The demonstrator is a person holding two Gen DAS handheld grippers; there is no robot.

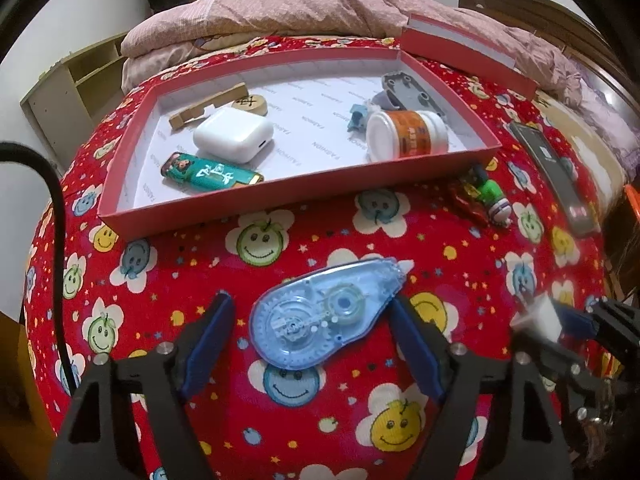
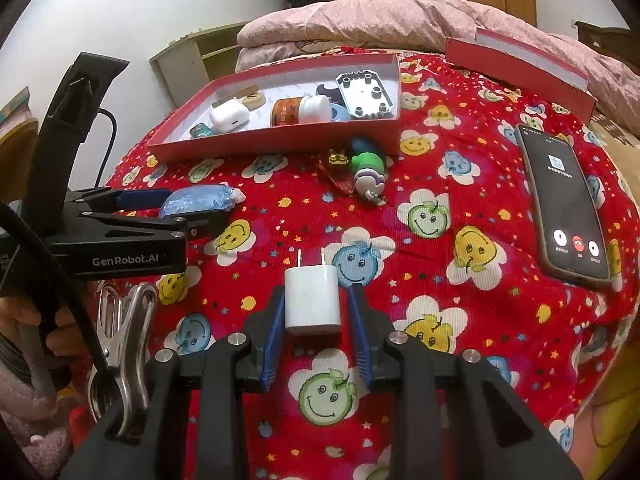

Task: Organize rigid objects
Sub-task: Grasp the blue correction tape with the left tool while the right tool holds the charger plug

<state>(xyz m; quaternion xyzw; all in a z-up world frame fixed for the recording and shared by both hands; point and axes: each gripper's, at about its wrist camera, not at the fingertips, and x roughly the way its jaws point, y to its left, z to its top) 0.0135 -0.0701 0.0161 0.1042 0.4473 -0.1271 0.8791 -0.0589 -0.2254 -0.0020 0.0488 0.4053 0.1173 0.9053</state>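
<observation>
A blue clear correction tape [image 1: 320, 312] lies on the red smiley cloth between the fingers of my left gripper [image 1: 310, 344], which is open around it without touching; it also shows in the right wrist view [image 2: 200, 199]. My right gripper [image 2: 314, 320] is shut on a white plug charger [image 2: 312, 300], prongs pointing away. The red shallow box [image 1: 280, 196] holds a white earbud case [image 1: 234, 138], a green lighter [image 1: 208, 172], an orange-labelled jar [image 1: 408, 136], wooden pieces and a grey plate. A small green and white toy [image 2: 366, 172] lies just in front of the box.
A black phone [image 2: 568, 208] with a lit screen lies at the right on the cloth. The red box lid [image 2: 520, 68] stands behind it. A pink quilt [image 1: 320, 8] is heaped at the back. A metal clip [image 2: 124, 344] hangs at the left.
</observation>
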